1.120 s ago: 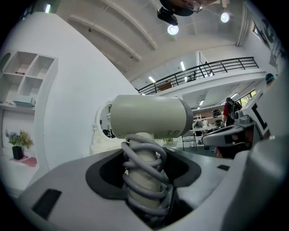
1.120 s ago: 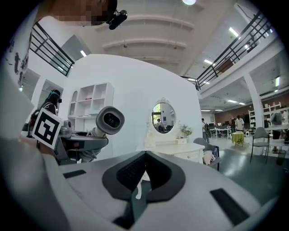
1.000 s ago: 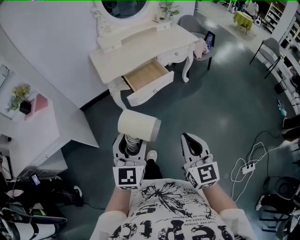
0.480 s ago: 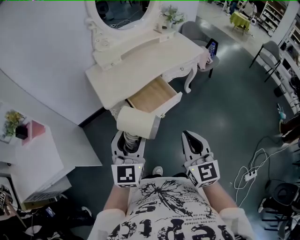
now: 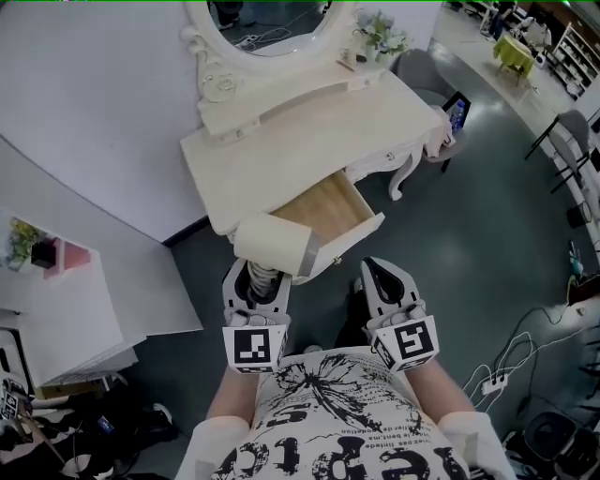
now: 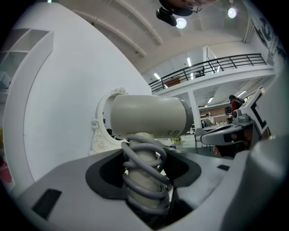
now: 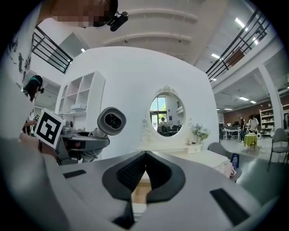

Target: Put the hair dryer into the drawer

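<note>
My left gripper (image 5: 254, 283) is shut on the handle of a cream hair dryer (image 5: 274, 246), whose grey cord is coiled round the handle (image 6: 143, 180). Its barrel (image 6: 149, 114) lies crosswise above the jaws. In the right gripper view the hair dryer (image 7: 111, 121) shows at the left, nozzle facing the camera. The drawer (image 5: 330, 217) of the white dressing table (image 5: 281, 150) stands pulled open with a bare wooden bottom, just beyond the dryer. My right gripper (image 5: 383, 279) is shut with nothing in it, its tips near the drawer's front (image 7: 141, 191).
An oval mirror (image 5: 272, 23) and a small plant (image 5: 380, 37) stand on the dressing table. A white side cabinet (image 5: 56, 309) is at the left. A grey chair (image 5: 441, 80) with a phone sits right of the table. Cables (image 5: 511, 370) lie on the dark floor.
The dressing table and open drawer have come closer; the dryer barrel, once over the floor, now sits at the drawer's near left corner. Both grippers keep their hold and pose.
</note>
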`<state>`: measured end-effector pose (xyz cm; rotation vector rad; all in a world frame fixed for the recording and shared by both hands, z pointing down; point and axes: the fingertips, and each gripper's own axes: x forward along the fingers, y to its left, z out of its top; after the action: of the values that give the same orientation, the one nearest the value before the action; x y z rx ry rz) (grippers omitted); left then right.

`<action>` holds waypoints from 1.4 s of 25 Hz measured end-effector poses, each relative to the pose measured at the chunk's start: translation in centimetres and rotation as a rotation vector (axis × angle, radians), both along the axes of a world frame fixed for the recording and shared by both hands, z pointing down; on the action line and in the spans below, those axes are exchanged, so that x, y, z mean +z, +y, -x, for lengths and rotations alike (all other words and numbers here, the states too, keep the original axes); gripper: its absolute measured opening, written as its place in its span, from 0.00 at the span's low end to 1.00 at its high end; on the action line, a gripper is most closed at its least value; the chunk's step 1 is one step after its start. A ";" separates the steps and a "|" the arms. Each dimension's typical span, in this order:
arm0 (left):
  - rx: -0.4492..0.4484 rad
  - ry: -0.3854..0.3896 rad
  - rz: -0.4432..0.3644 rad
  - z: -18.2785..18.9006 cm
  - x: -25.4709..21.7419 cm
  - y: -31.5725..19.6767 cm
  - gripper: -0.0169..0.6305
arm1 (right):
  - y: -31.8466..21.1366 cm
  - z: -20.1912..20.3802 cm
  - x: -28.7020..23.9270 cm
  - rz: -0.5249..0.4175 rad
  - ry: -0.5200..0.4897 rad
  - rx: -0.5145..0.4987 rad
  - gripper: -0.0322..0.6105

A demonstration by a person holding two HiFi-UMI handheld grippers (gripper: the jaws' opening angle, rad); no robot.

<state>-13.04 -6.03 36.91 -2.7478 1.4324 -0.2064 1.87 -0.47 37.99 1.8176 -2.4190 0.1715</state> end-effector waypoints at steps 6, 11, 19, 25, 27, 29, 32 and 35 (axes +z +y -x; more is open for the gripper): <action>-0.146 -0.002 -0.023 -3.2 -0.8 -6.1 0.41 | -8.1 -3.2 0.2 -0.004 0.011 -0.153 0.08; -0.277 0.004 -0.015 -6.0 -1.3 -10.8 0.42 | -14.9 -6.8 -0.7 -0.011 0.016 -0.279 0.08; -0.359 0.005 0.017 -9.6 0.7 -15.3 0.42 | -21.7 -9.5 0.2 0.017 0.007 -0.436 0.08; -0.303 -0.048 0.072 -10.4 4.8 -17.9 0.41 | -24.7 -9.3 1.9 0.058 -0.012 -0.449 0.08; -0.266 -0.101 0.129 -10.3 7.0 -18.2 0.41 | -24.9 -8.9 2.7 0.090 -0.017 -0.441 0.08; -0.214 -0.159 0.180 -10.3 9.5 -18.3 0.41 | -24.9 -8.7 3.7 0.127 -0.020 -0.429 0.08; -0.124 -0.219 0.252 -10.9 13.6 -18.6 0.41 | -25.2 -8.5 5.4 0.164 -0.005 -0.422 0.08; -0.016 -0.269 0.329 -11.8 17.8 -18.4 0.41 | -25.1 -8.6 7.5 0.200 0.002 -0.409 0.08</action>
<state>-1.24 -24.45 54.73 -2.8052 1.4584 -0.8470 10.46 -25.59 45.52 1.2125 -2.5991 0.3556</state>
